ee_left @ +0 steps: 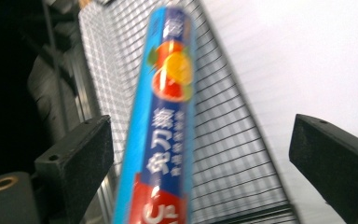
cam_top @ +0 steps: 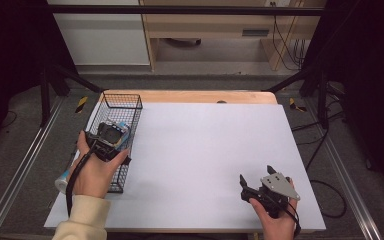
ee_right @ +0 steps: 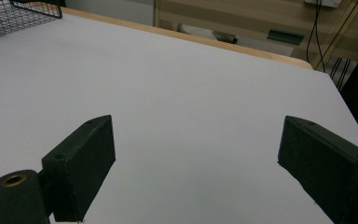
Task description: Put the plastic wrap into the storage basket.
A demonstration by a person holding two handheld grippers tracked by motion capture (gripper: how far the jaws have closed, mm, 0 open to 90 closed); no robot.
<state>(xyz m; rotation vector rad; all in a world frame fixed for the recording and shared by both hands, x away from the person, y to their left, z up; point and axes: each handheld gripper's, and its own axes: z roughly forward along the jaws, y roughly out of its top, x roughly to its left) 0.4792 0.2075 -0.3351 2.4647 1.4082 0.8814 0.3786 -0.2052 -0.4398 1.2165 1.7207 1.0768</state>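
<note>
Progress looks late: the blue tube-shaped box of wrap [ee_left: 165, 126] already lies lengthwise in the black wire basket [cam_top: 130, 102] at the table's left edge, and the left gripper [cam_top: 111, 136] hangs over it with jaws spread wide, so I judge the placing done and only pulling the hand clear left. In the left gripper view the box runs up between the two pads, nearer the left pad [ee_left: 81, 161], touching neither as far as the blur allows. Right gripper [cam_top: 256, 176] rests apart at the near right of the white table [cam_top: 205, 145], jaws spread, nothing between them.
</note>
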